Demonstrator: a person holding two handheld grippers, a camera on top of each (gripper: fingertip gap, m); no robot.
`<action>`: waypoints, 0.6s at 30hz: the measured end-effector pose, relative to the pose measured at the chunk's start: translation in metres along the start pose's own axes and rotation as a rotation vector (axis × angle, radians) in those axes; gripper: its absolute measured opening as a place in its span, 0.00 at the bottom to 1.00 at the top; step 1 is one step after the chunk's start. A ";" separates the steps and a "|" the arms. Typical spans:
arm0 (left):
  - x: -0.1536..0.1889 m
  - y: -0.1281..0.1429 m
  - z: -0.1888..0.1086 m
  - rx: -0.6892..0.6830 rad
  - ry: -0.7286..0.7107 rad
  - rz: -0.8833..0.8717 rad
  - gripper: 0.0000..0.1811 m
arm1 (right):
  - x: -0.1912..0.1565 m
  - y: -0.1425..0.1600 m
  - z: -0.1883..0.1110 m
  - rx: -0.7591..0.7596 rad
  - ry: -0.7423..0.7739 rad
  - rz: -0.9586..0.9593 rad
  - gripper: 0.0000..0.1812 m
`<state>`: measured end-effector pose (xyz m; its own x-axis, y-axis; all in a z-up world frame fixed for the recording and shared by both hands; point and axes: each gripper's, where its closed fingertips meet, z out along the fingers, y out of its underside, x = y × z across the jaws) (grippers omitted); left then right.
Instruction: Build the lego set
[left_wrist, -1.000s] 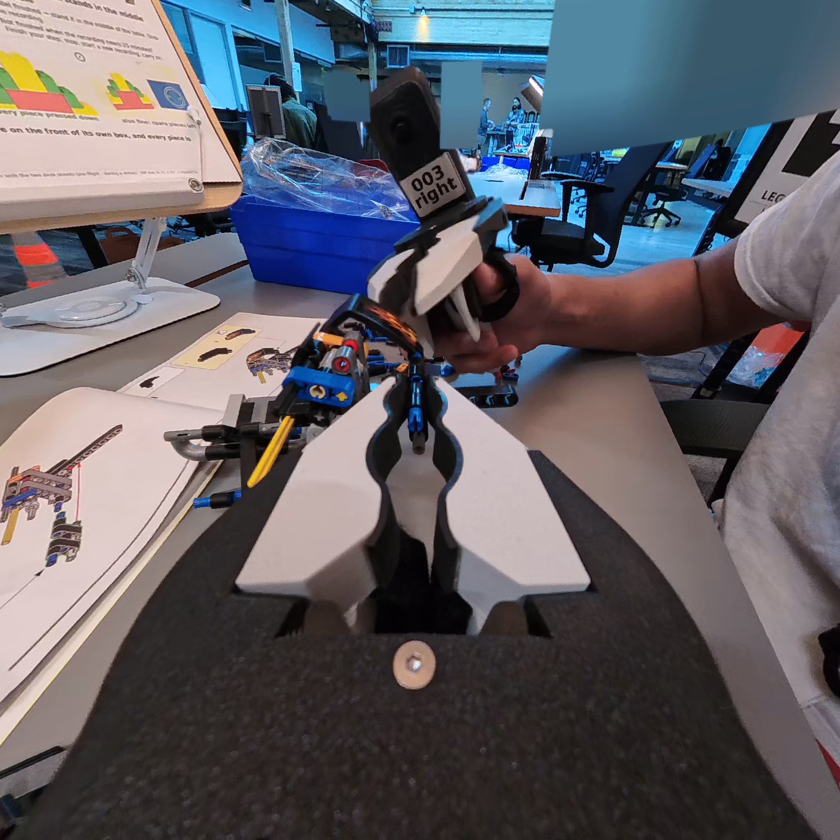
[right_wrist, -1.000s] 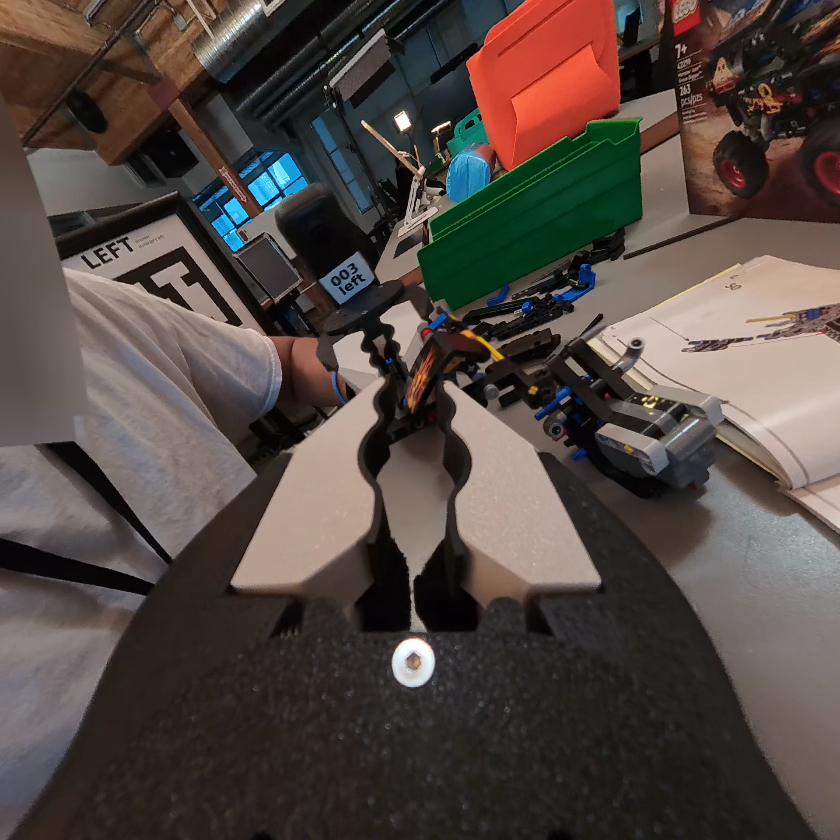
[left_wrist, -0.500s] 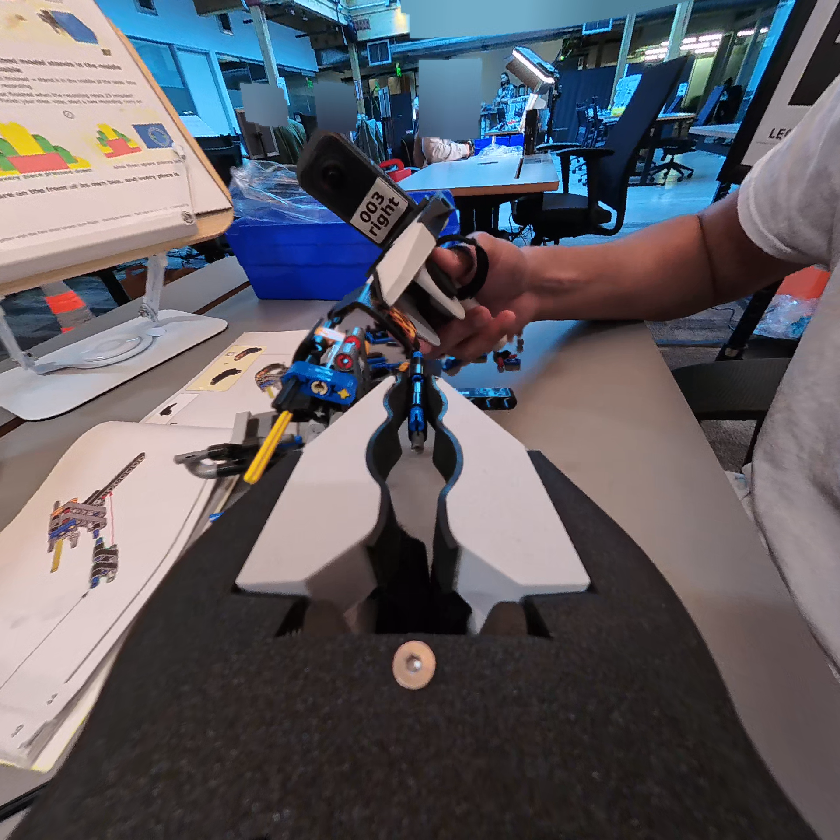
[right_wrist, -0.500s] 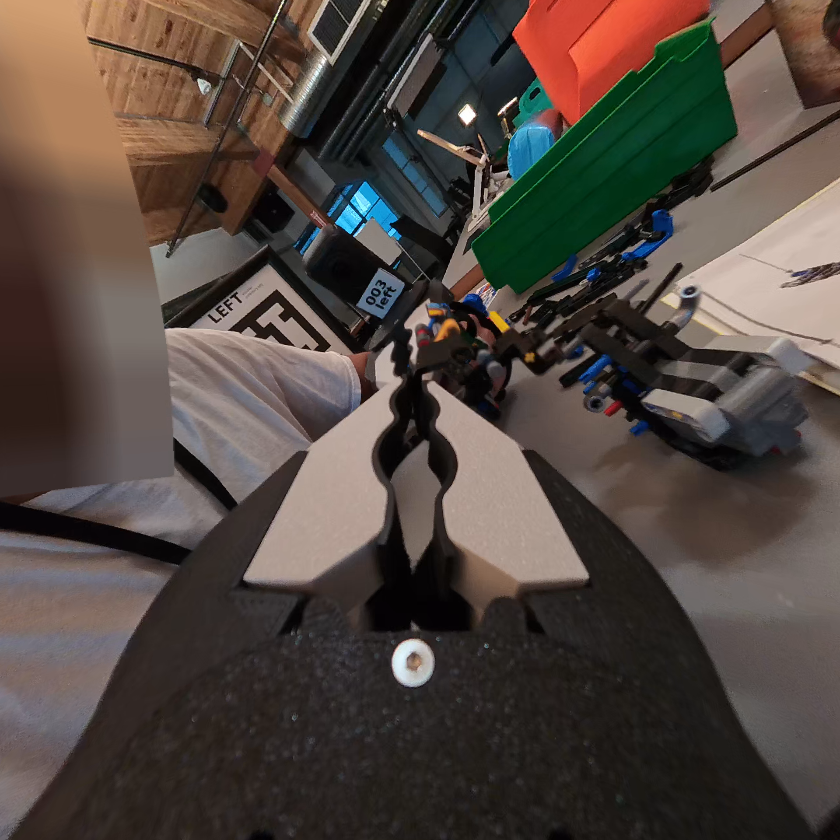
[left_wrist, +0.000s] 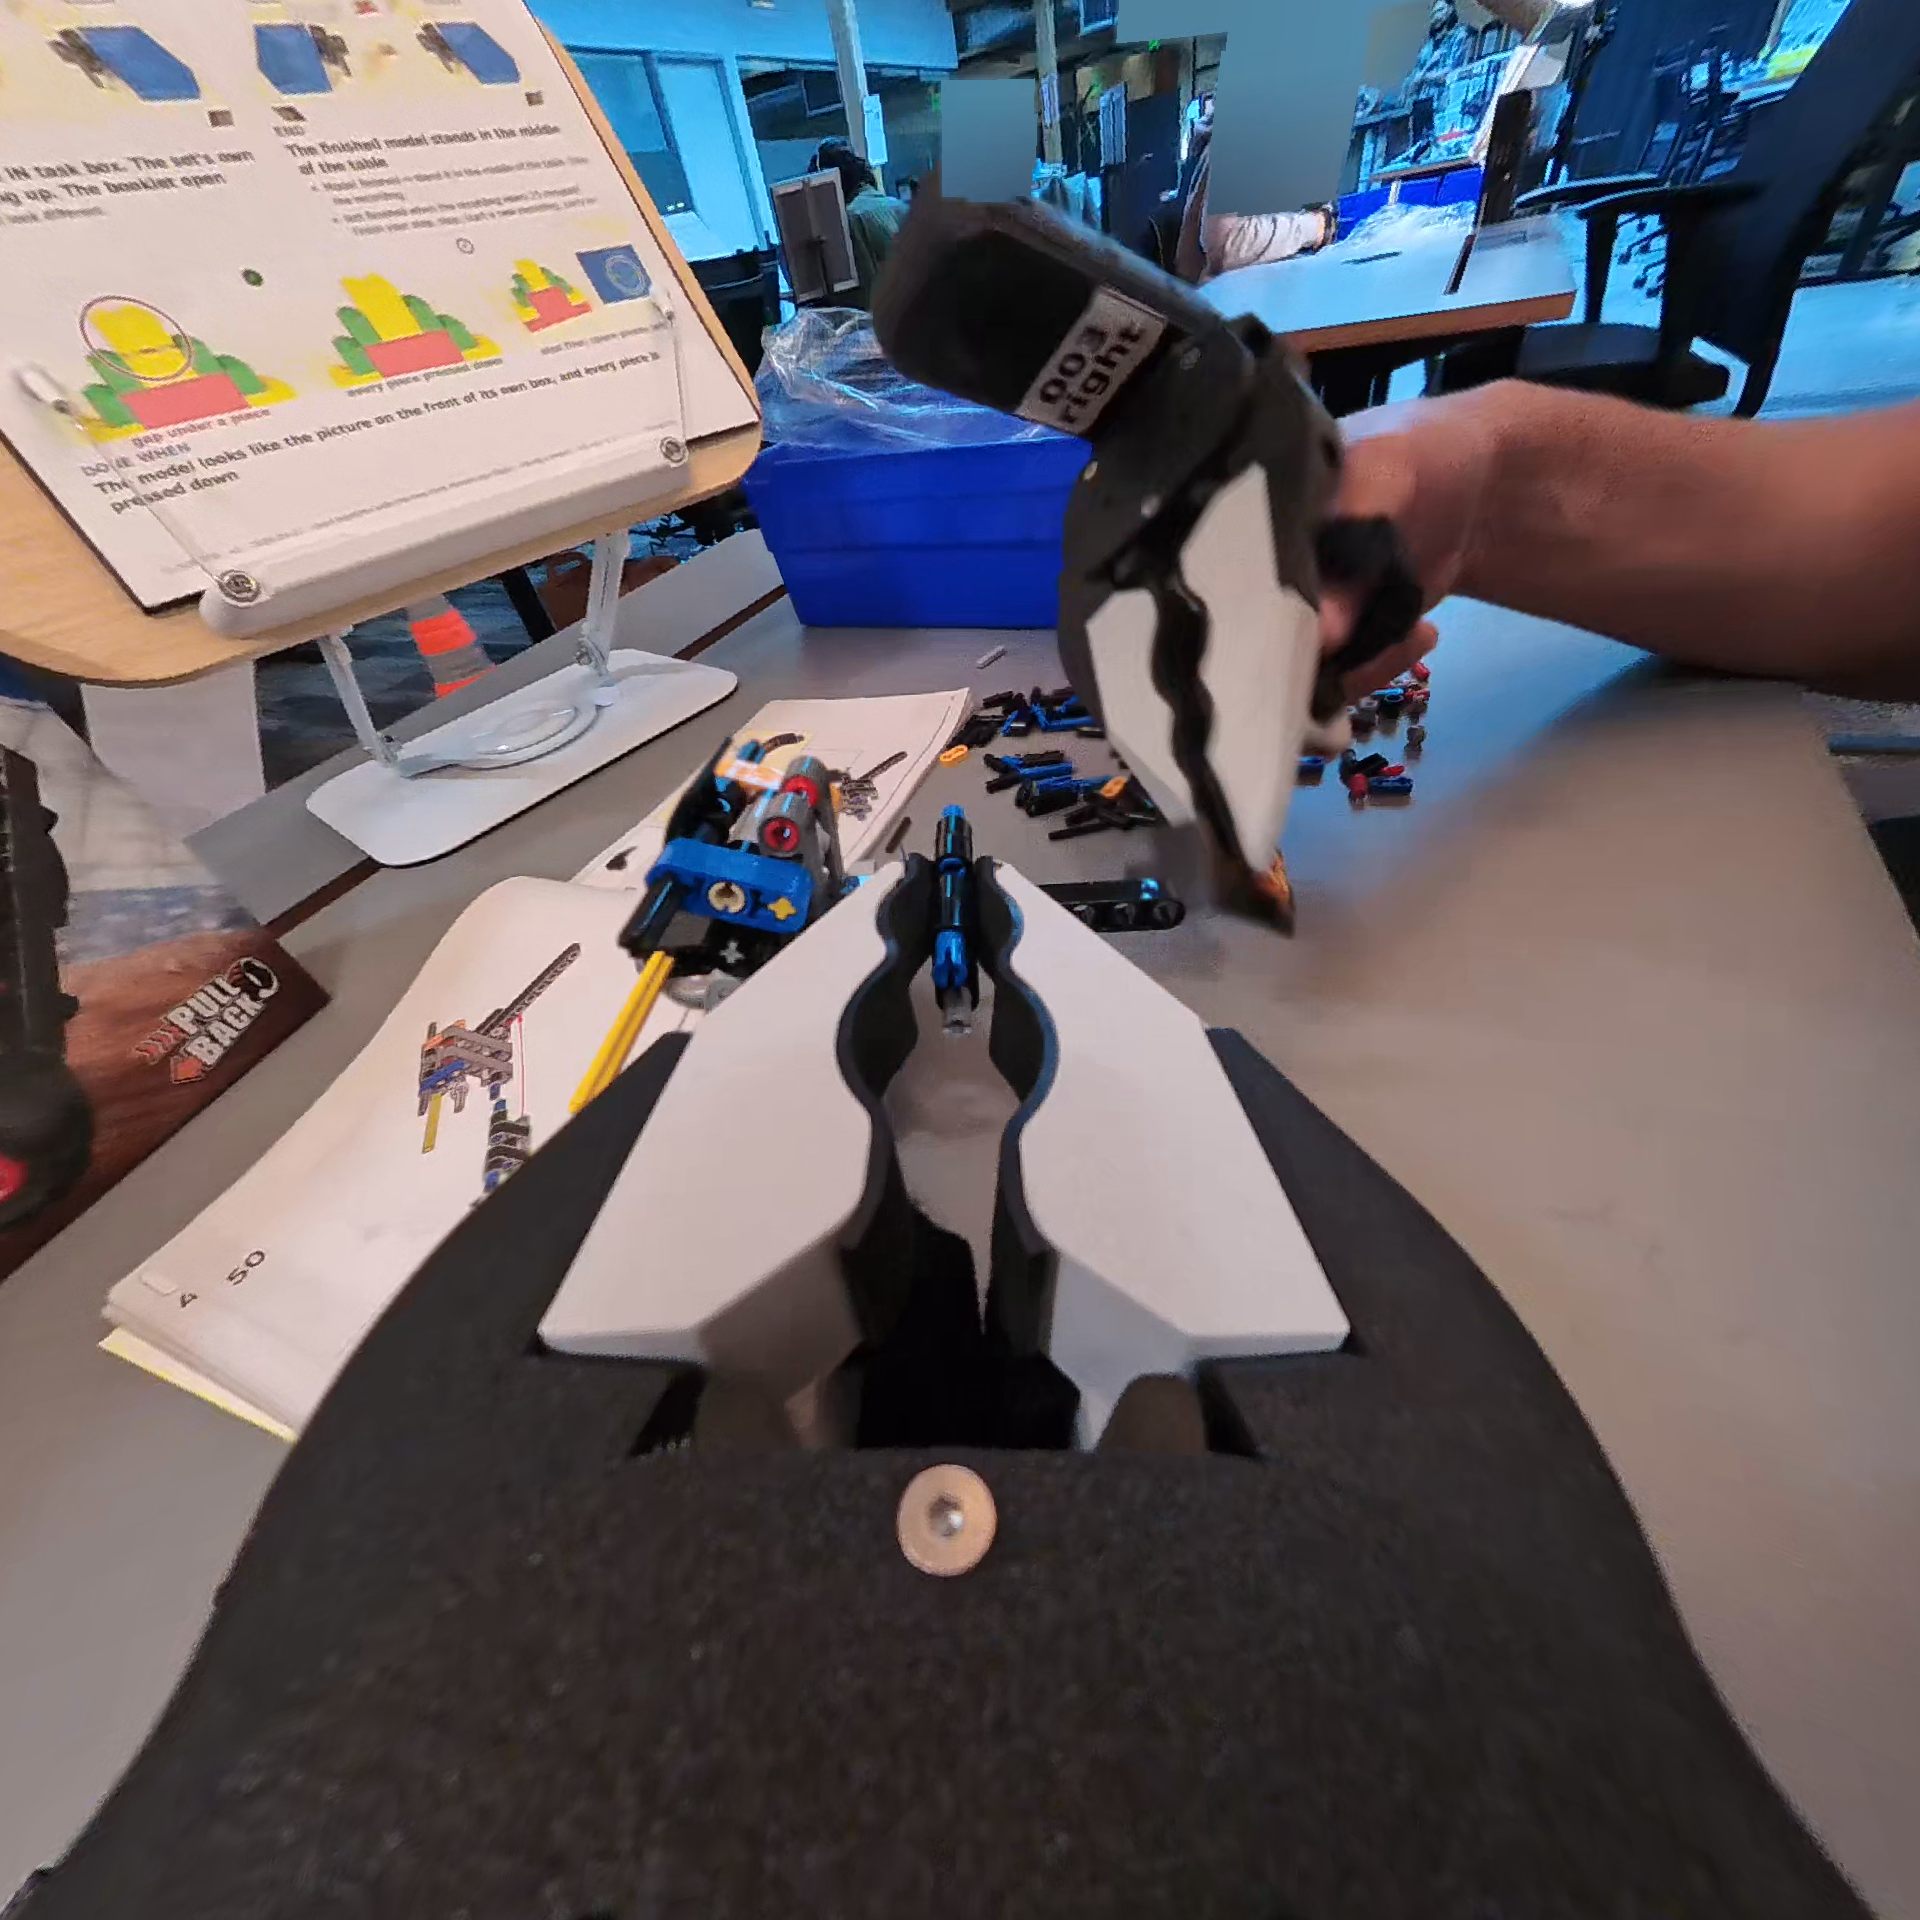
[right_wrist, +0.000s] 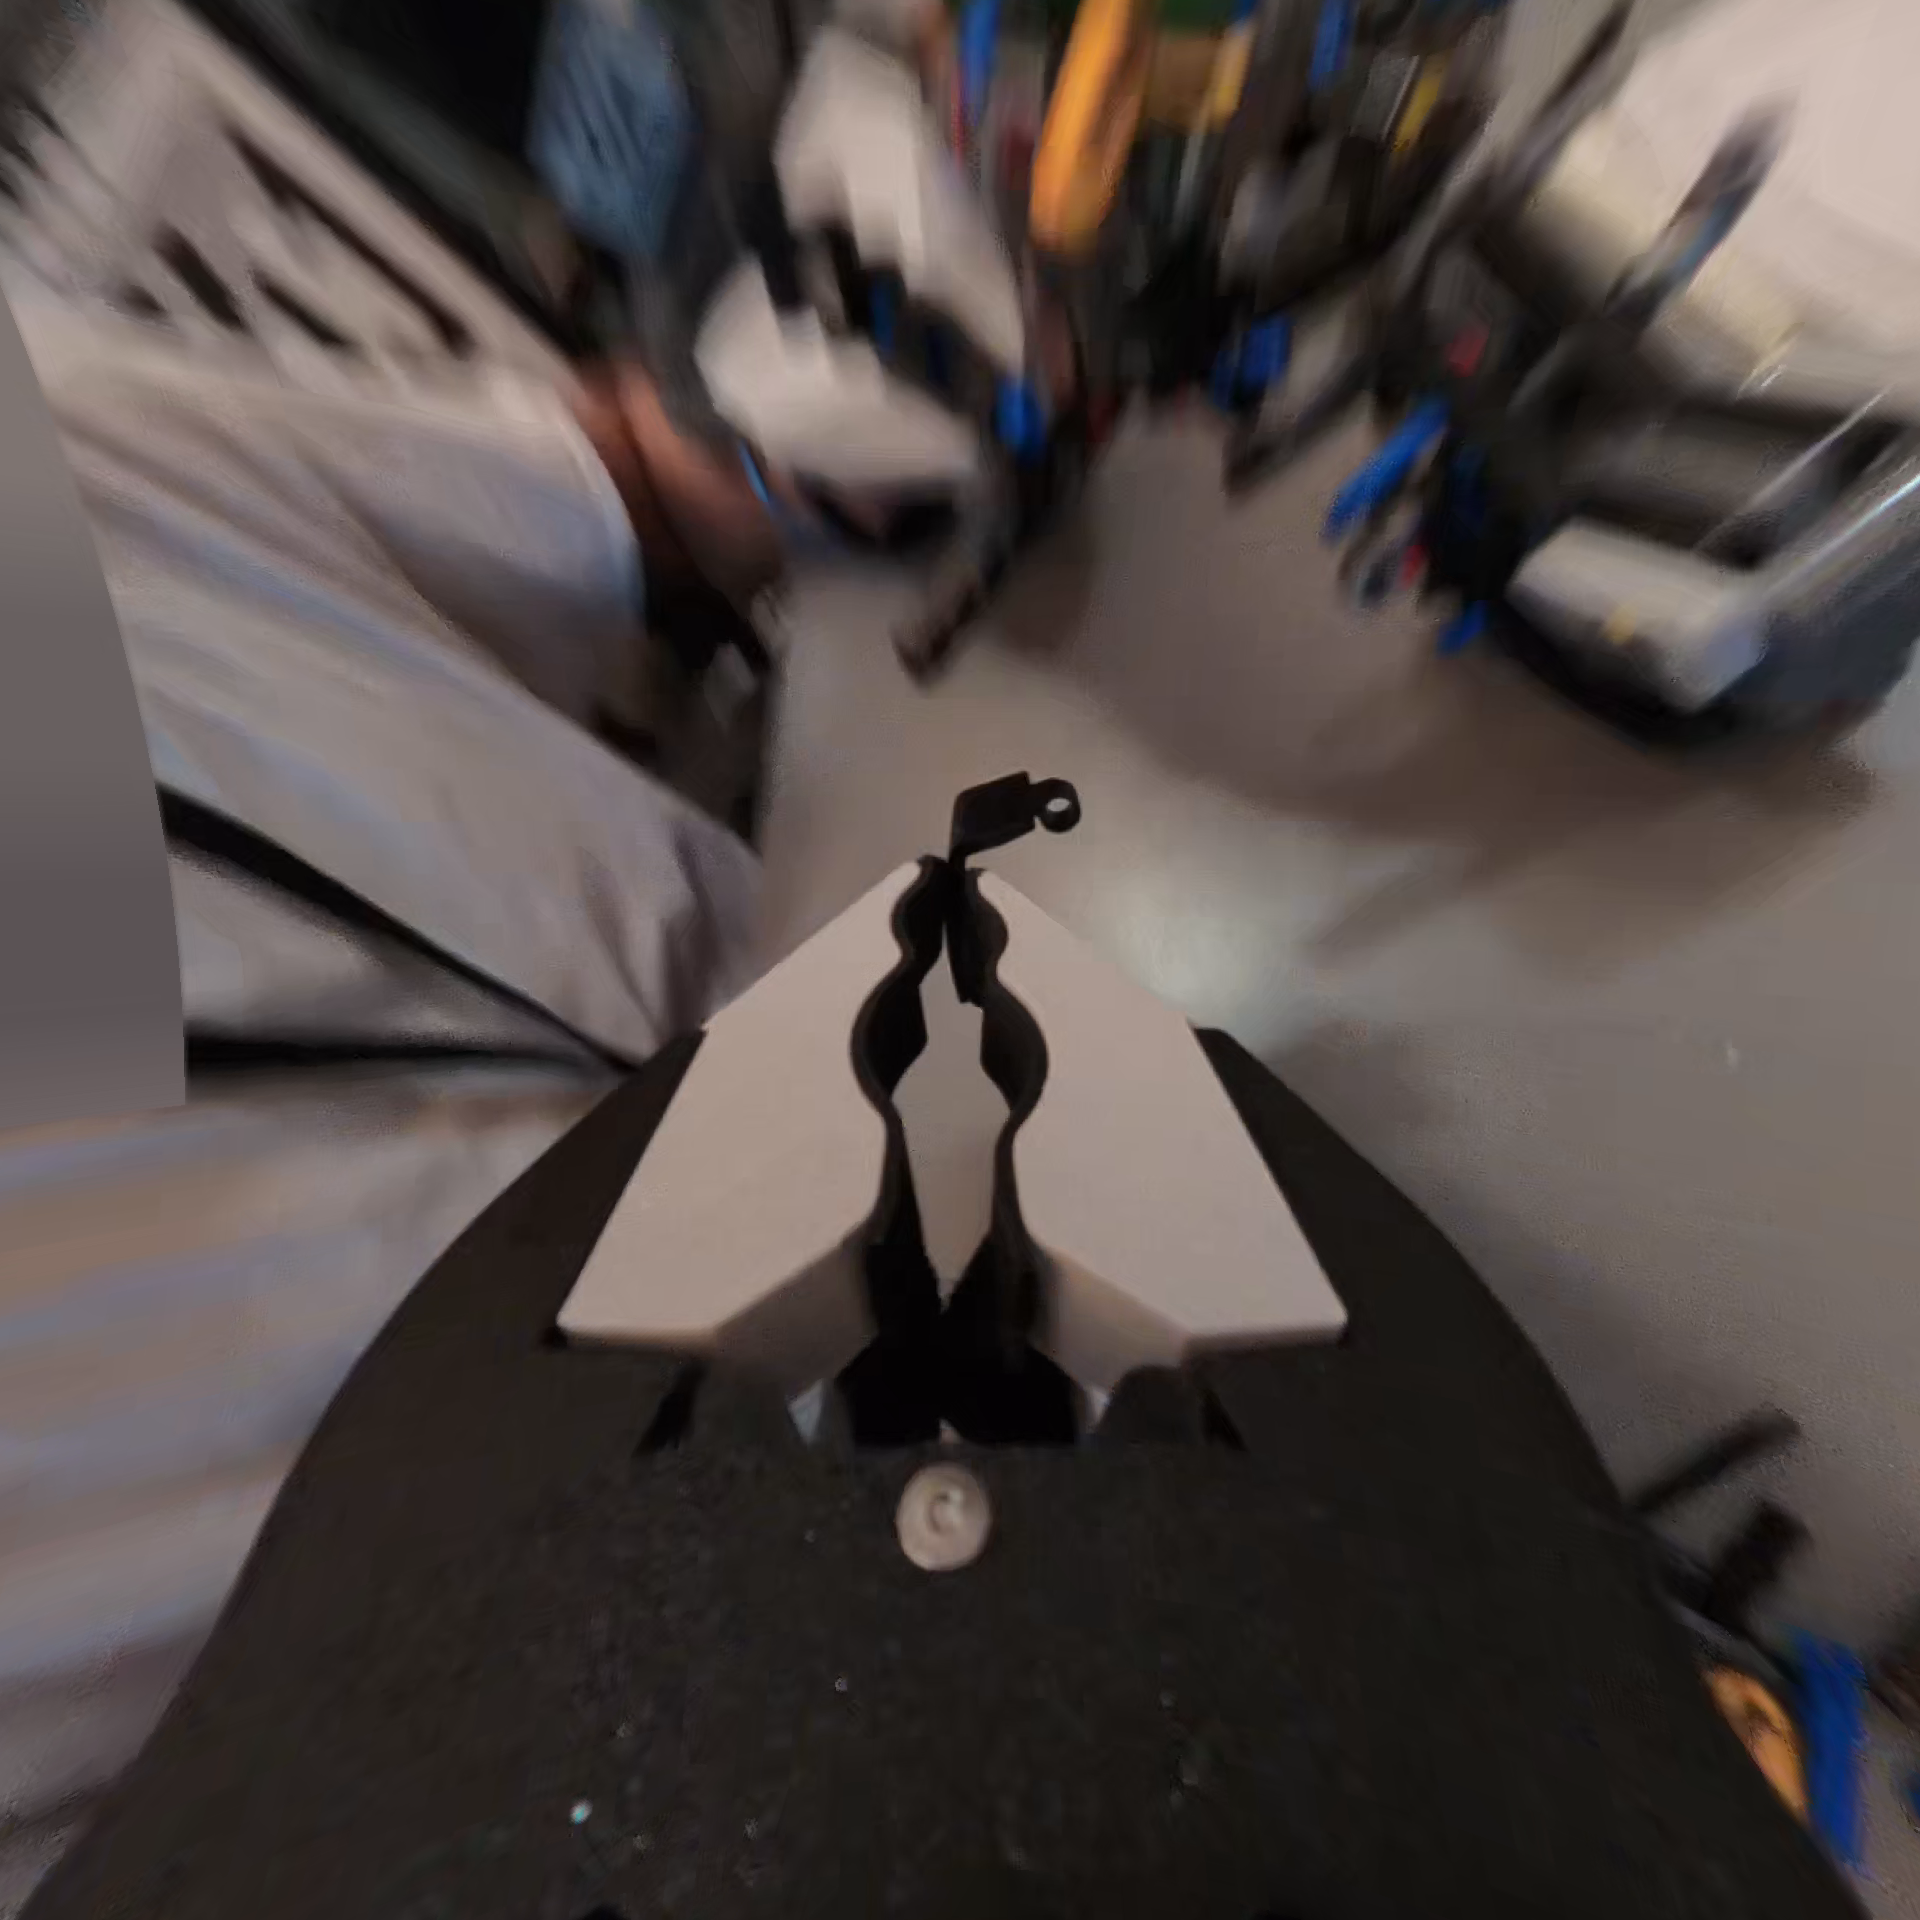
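My left gripper (left_wrist: 948, 881) is shut on a blue and black pin (left_wrist: 951, 925) that juts from a small Lego sub-assembly (left_wrist: 732, 868) with a blue beam, red ends and a yellow axle, held over the open booklet (left_wrist: 343, 1143). My right gripper (right_wrist: 951, 883) is shut on a thin black panel piece (right_wrist: 1003, 826) with a small ring end. In the left wrist view the right gripper (left_wrist: 1252, 878) points down at the table, to the right of the sub-assembly and apart from it, with an orange-marked piece tip (left_wrist: 1273, 894) showing.
A paper stand (left_wrist: 364, 312) and a blue bin (left_wrist: 914, 520) are at the back. Loose pins (left_wrist: 1060, 769) and a black beam (left_wrist: 1117, 902) lie on the grey table. A box (left_wrist: 125, 1039) is at the left. The right wrist view is motion-blurred; a grey chassis (right_wrist: 1662, 603) shows at its right. Across from one pair of fingers to the other is roughly 8 cm.
The right gripper has swung away from the sub-assembly, right and down toward the table, still gripping the black piece. The left gripper keeps its hold and has shifted its view slightly.
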<state>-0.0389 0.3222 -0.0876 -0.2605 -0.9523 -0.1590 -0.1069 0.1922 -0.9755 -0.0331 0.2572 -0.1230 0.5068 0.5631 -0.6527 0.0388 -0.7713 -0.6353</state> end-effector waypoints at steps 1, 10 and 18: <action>-0.001 -0.001 0.000 0.004 0.000 -0.011 0.03 | 0.008 0.015 0.004 -0.095 0.076 -0.054 0.00; 0.006 -0.001 0.000 0.005 0.014 0.013 0.03 | 0.010 0.064 0.009 -0.406 0.198 -0.281 0.02; 0.006 -0.002 -0.002 0.002 0.020 0.015 0.03 | 0.004 0.069 -0.010 -0.304 0.334 -0.289 0.18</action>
<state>-0.0420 0.3161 -0.0864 -0.2813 -0.9444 -0.1701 -0.1006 0.2053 -0.9735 -0.0195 0.2027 -0.1653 0.6829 0.6785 -0.2708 0.4397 -0.6777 -0.5893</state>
